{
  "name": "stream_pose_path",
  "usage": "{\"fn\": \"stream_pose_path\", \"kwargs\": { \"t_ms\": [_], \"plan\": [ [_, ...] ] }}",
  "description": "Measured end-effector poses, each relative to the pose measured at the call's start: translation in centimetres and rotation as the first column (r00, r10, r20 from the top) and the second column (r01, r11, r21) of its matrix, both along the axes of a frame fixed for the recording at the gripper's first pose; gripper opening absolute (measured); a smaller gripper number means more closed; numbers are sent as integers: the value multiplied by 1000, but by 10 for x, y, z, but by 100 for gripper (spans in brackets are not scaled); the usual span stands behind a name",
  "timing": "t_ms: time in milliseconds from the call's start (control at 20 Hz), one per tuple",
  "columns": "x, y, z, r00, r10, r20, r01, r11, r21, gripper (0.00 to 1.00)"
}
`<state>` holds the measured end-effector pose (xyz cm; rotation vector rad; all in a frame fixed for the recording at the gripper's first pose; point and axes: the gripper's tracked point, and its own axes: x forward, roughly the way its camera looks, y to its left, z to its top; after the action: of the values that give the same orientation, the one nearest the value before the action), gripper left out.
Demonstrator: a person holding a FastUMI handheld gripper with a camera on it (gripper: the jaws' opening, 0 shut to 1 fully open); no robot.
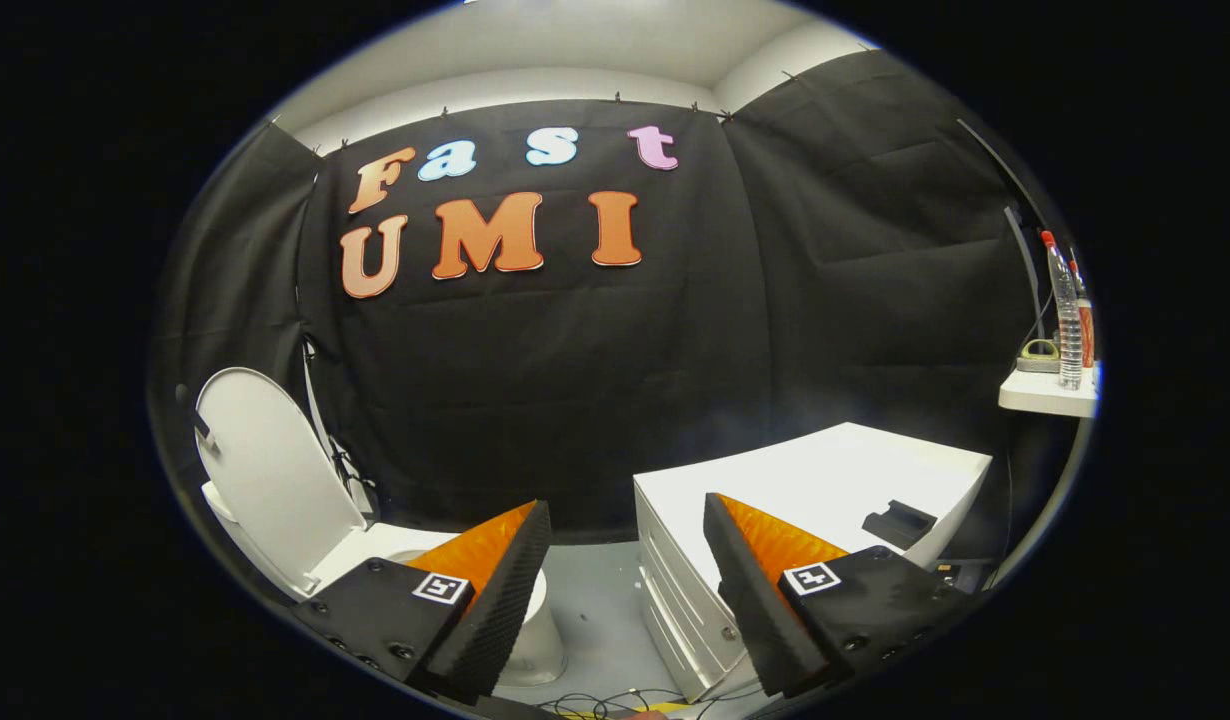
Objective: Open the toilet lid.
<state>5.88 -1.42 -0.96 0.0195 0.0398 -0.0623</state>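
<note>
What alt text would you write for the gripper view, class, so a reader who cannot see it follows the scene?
A white toilet stands with its lid raised upright against the black cloth wall. The claw is open and holds nothing, its fingers apart over the grey floor, toilet beyond the left one. A white cabinet sits to the right.

There was one toilet with one raised toilet lid, one white cabinet, one shelf, two bottles, and one gripper, fingers spread apart.
</note>
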Motion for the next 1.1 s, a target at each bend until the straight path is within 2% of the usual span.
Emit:
{"fn": "stream_pose_path", "kwargs": {
  "t_ms": [1100],
  "plan": [
    [1,-3,-3,1000,-10,-7,10,1000,4,98]
  ]
}}
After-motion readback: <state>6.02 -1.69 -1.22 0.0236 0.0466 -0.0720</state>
